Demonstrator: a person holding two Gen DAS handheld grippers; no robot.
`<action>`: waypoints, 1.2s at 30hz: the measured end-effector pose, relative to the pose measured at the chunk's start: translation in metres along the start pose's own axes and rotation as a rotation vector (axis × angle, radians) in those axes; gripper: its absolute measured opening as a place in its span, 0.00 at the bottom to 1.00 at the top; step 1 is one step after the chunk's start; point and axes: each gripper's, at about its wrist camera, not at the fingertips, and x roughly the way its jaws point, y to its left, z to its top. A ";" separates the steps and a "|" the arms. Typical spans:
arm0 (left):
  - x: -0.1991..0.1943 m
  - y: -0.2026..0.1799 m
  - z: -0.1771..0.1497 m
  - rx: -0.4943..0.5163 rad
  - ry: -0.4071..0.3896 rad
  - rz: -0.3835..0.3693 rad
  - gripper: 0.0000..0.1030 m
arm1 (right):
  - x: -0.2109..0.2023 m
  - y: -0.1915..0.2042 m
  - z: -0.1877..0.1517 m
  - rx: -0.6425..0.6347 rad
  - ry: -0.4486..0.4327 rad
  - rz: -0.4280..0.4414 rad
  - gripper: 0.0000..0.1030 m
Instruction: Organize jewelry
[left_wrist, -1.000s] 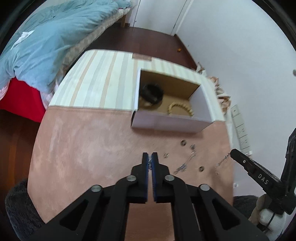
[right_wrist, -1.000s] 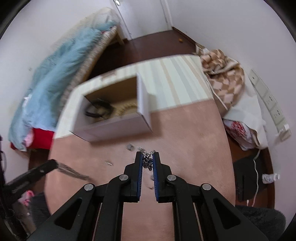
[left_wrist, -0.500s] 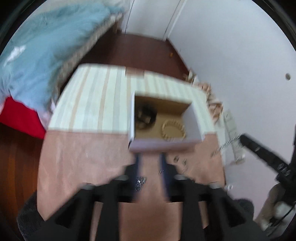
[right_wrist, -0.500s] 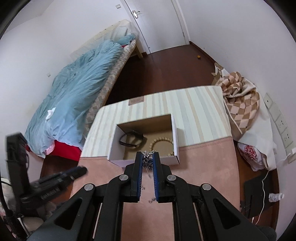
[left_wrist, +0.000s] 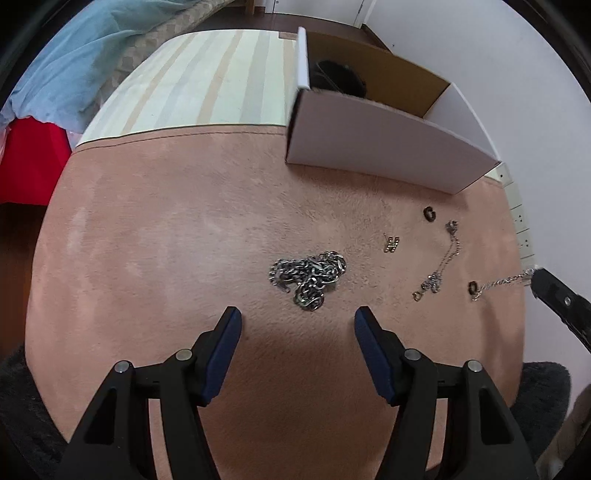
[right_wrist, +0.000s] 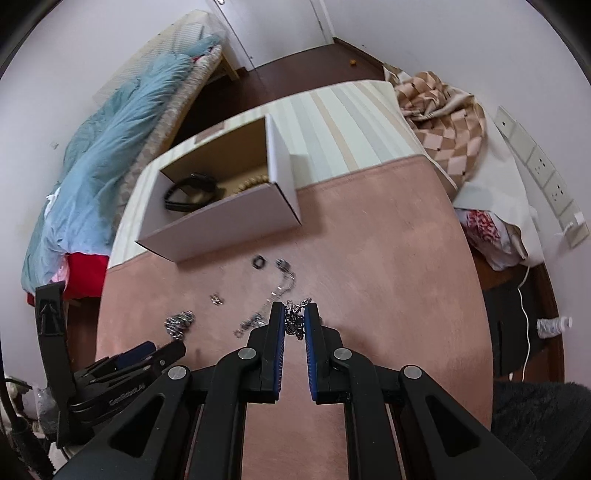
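The left gripper (left_wrist: 297, 319) hovers low over the pink-covered bench (left_wrist: 147, 240), its jaws spread wide and empty, with a heaped chain (left_wrist: 308, 275) lying straight ahead of the gap and just beyond the tips. The heap is a loose clump, slightly wider than deep, so it offers no clear long axis; a straight advance and a close would likely gather most of it. This gripper is by far the nearer to the heap, judging from the right wrist view, where the same clump (right_wrist: 180, 320) sits off to the left, beside the left tool's tips.

The right gripper (right_wrist: 295, 317) has its jaws nearly together, pinching a small dark pendant piece (right_wrist: 293, 325), with a short run of links (right_wrist: 301, 302) showing above the tips. In the left wrist view a fine silver chain (left_wrist: 502, 282) trails from its tip toward the bench; whether it rests on the cloth cannot be told.

Farther out on the cloth lie a thin bracelet chain (left_wrist: 441, 264), a small gold clasp (left_wrist: 391, 243) and 2 dark rings (left_wrist: 429, 213), one well nearer than the other. Beyond them stands the open white box (right_wrist: 229, 218), already holding a black band (right_wrist: 188, 192) and a string of pale beads (right_wrist: 251, 182). The box lies forward and left of the right gripper, forward and right of the left.
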 end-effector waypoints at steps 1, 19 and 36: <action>0.000 -0.005 0.000 0.015 -0.029 0.019 0.57 | 0.002 -0.001 -0.001 0.004 0.002 -0.004 0.10; -0.077 0.004 0.018 -0.008 -0.163 -0.113 0.07 | -0.031 0.009 0.023 0.020 -0.071 0.062 0.10; -0.145 -0.016 0.114 0.069 -0.288 -0.222 0.07 | -0.061 0.081 0.124 -0.115 -0.133 0.183 0.10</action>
